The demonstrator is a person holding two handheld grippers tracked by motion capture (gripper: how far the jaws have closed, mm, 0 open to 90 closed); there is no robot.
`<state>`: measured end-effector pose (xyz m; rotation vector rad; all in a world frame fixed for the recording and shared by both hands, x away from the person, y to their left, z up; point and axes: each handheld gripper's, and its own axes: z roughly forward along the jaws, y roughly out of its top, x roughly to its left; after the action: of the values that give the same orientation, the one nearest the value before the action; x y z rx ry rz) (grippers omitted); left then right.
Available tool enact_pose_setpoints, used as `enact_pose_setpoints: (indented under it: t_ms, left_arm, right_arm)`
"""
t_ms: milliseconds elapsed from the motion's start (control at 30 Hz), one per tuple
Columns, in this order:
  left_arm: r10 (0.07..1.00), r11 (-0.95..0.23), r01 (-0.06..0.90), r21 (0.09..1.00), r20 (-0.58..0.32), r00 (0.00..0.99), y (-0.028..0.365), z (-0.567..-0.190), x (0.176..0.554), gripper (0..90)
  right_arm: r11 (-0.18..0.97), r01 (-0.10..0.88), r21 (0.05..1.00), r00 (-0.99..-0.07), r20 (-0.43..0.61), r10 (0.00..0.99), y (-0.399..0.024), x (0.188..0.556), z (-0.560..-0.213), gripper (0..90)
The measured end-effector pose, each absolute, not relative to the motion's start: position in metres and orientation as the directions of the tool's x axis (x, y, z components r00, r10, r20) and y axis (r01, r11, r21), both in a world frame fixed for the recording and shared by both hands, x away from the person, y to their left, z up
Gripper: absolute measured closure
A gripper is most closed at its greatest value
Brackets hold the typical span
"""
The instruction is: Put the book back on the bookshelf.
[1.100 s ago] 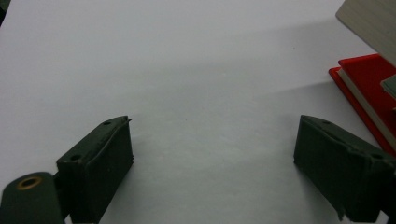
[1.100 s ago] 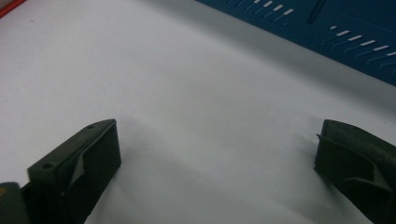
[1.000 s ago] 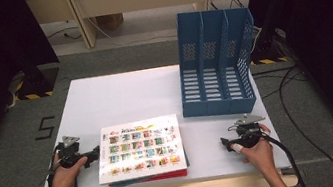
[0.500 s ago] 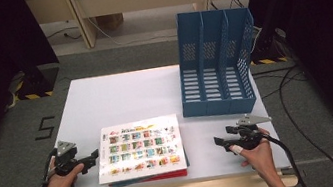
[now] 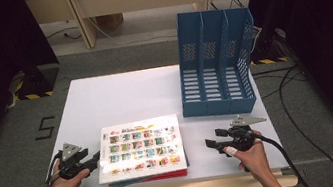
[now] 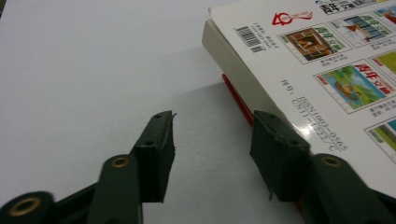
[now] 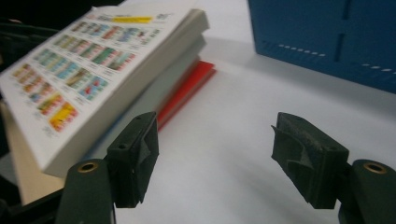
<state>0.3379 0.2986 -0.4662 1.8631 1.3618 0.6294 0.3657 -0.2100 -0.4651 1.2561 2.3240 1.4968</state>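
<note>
Book (image 5: 140, 148) looks thick, glossy, prob heavy + slippery, so pinch deep at edge; L gripper (image 6: 215, 123) jaws spread, empty; R gripper (image 7: 217, 126) jaws spread, just been closing, empty.

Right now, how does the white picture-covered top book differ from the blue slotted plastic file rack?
The top book lies flat on a stack near the front edge; the file rack stands upright farther back. The book is white with colourful pictures; the rack is plain blue. Both are on the white table.
</note>
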Motion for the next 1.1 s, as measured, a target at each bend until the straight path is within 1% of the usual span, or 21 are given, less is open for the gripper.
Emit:
enact_pose_setpoints:
  t_ms: [100,133,167,200,233,267,300,333,400,433,567,600,667,700,767,800,833,900,1000,1067,1100]
  left_arm:
    - [0.940,-0.202,0.585,0.786,-0.011,0.341,0.287,-0.463,0.337,50.7]
    - [0.937,-0.219,0.579,0.785,0.003,0.350,0.285,-0.462,0.337,49.2]
    - [0.937,-0.219,0.579,0.785,0.003,0.350,0.285,-0.462,0.337,45.2]
    - [0.936,-0.228,0.573,0.787,0.015,0.352,0.283,-0.461,0.338,45.2]
    - [0.936,-0.227,0.572,0.788,0.015,0.352,0.282,-0.460,0.338,38.4]
    - [0.936,-0.220,0.566,0.795,0.008,0.353,0.280,-0.458,0.338,38.4]
    - [0.931,-0.234,0.561,0.794,0.017,0.364,0.276,-0.458,0.337,41.6]
    - [0.931,-0.234,0.561,0.794,0.017,0.364,0.276,-0.458,0.337,44.2]
    - [0.929,-0.242,0.563,0.791,0.021,0.370,0.272,-0.459,0.337,45.1]
    - [0.926,-0.242,0.564,0.789,0.014,0.378,0.270,-0.458,0.339,43.3]
    - [0.920,-0.254,0.559,0.789,0.018,0.392,0.265,-0.459,0.339,43.3]
    - [0.920,-0.254,0.557,0.791,0.019,0.392,0.265,-0.459,0.340,39.7]
    - [0.923,-0.244,0.559,0.793,0.013,0.385,0.266,-0.461,0.342,32.0]
    - [0.924,-0.231,0.561,0.795,-0.002,0.383,0.268,-0.462,0.343,31.2]
    - [0.925,-0.232,0.555,0.799,0.003,0.381,0.267,-0.462,0.342,31.7]
    - [0.923,-0.240,0.552,0.798,0.012,0.384,0.267,-0.462,0.341,32.4]
    - [0.923,-0.250,0.546,0.800,0.026,0.385,0.266,-0.462,0.341,32.4]
    - [0.925,-0.244,0.545,0.802,0.023,0.379,0.267,-0.463,0.341,30.3]
    - [0.925,-0.235,0.544,0.805,0.014,0.379,0.268,-0.464,0.342,29.3]
    - [0.925,-0.226,0.541,0.810,0.005,0.380,0.268,-0.464,0.341,30.1]
    - [0.925,-0.226,0.541,0.810,0.005,0.380,0.268,-0.464,0.341,31.3]
  right_arm:
    - [0.197,0.565,0.802,-0.684,0.321,0.655,-0.198,0.365,-0.460,32.0]
    - [0.192,0.572,0.798,-0.685,0.335,0.647,-0.195,0.365,-0.460,31.8]
    - [0.192,0.572,0.798,-0.685,0.335,0.647,-0.195,0.365,-0.460,31.8]
    - [0.199,0.575,0.794,-0.690,0.339,0.639,-0.192,0.365,-0.460,31.7]
    - [0.201,0.586,0.785,-0.695,0.359,0.623,-0.187,0.366,-0.461,31.6]
    - [0.201,0.586,0.785,-0.695,0.359,0.623,-0.187,0.366,-0.461,31.6]
    - [0.181,0.610,0.771,-0.693,0.409,0.594,-0.182,0.366,-0.463,31.5]
    - [0.186,0.612,0.769,-0.697,0.414,0.585,-0.180,0.366,-0.463,31.5]
    - [0.190,0.617,0.764,-0.699,0.421,0.578,-0.178,0.366,-0.464,30.9]
    - [0.177,0.641,0.747,-0.688,0.457,0.564,-0.175,0.366,-0.466,29.7]
    - [0.188,0.653,0.734,-0.687,0.471,0.553,-0.170,0.366,-0.470,28.7]
    - [0.188,0.681,0.708,-0.673,0.504,0.541,-0.166,0.366,-0.473,27.6]
    - [0.185,0.688,0.701,-0.670,0.516,0.534,-0.164,0.367,-0.475,27.5]
    - [0.191,0.709,0.679,-0.658,0.539,0.526,-0.162,0.371,-0.480,23.0]
    - [0.187,0.718,0.670,-0.651,0.552,0.521,-0.161,0.373,-0.482,22.3]
    - [0.185,0.721,0.667,-0.655,0.571,0.494,-0.159,0.376,-0.485,23.6]
    - [0.174,0.733,0.658,-0.652,0.605,0.457,-0.156,0.378,-0.488,28.0]
    - [0.154,0.737,0.658,-0.650,0.628,0.427,-0.154,0.380,-0.491,33.1]
    - [0.166,0.737,0.655,-0.654,0.628,0.423,-0.153,0.383,-0.490,34.2]
    - [0.159,0.747,0.646,-0.640,0.632,0.437,-0.152,0.383,-0.488,36.9]
    - [0.159,0.747,0.646,-0.640,0.632,0.437,-0.152,0.383,-0.488,36.9]
